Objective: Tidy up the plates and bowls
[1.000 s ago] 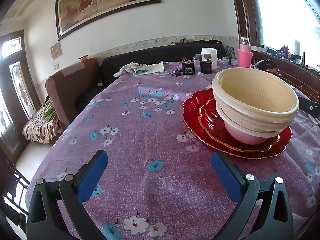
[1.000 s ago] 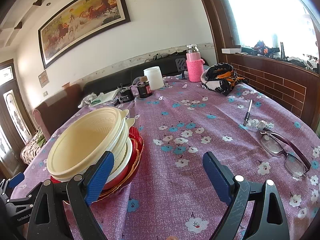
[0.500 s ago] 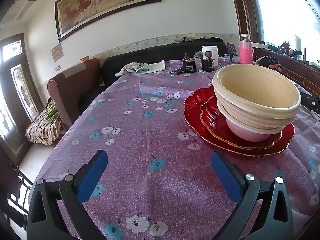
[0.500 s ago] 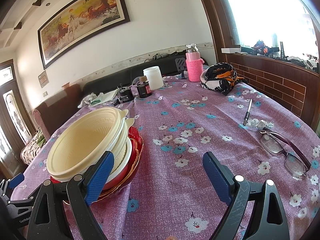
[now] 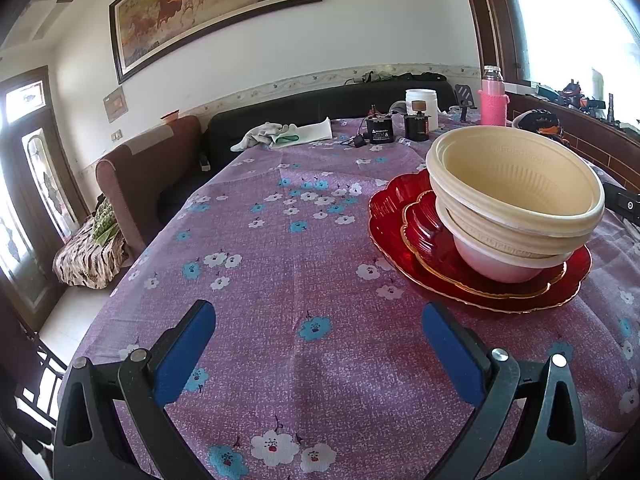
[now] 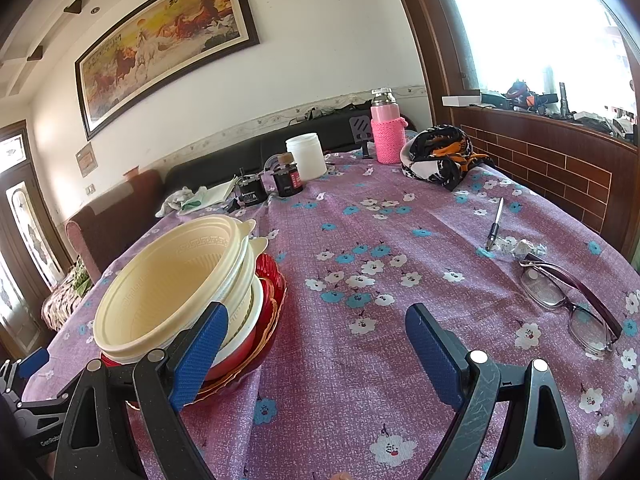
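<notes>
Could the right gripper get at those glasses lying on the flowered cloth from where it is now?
Probably yes. The right gripper is open and holds nothing, and the glasses lie in the open, to its right. Only bare tablecloth lies between them; the pen and crumpled wrapper sit farther back.

The left gripper [image 5: 318, 354] is built from matte black plastic arms with triangular cut-outs, each carrying a flat pad of bright blue textured rubber on the inner face of its jaws. Round silver screw heads sit at the pivots, two on each arm. The right gripper [image 6: 316, 354] has the same make: black arms, blue ribbed pads, silver screws, with fine scratches across the right-hand arm. In the right wrist view, the left gripper's black body shows at the lower left corner with part of a white printed marking and a blue pad tip.
</notes>
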The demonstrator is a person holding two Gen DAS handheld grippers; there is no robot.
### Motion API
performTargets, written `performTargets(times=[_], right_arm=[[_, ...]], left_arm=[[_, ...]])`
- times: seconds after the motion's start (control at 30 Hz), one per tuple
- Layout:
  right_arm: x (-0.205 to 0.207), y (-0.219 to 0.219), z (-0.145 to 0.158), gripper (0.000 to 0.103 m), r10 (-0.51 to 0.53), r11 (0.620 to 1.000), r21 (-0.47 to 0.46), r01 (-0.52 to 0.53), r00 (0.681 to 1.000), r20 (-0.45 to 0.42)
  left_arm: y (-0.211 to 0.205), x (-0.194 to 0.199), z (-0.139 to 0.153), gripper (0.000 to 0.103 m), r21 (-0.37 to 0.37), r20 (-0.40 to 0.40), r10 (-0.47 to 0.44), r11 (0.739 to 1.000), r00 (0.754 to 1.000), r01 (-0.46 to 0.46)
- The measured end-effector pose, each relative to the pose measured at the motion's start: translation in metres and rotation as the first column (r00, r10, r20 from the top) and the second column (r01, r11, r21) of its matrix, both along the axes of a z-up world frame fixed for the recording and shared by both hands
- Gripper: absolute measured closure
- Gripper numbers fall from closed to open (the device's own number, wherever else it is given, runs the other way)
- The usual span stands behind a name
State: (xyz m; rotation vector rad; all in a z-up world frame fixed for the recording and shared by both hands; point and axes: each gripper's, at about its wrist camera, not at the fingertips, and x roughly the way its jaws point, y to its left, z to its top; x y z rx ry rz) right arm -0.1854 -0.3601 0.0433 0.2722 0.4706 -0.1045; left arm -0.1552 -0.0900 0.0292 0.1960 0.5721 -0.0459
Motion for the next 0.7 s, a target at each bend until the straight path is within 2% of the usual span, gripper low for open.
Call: performTargets(times=[0.4,0.7], right_arm=[[0.000,0.000,-0.001,0.010,-0.007,1.000,-0.003,0.007,1.000,-0.011],[0.000,0.000,-0.001,0.010,-0.006,1.000,-0.003,0.006,1.000,-0.011]], left_arm=[[0.003,0.004,0.003,0.000,-0.020,-0.016,-0.003,1.000,1.000,0.002],[-0.004,-0.006,0.008,0.000,0.037,0.035,-0.008,0.999,0.999,0.007]])
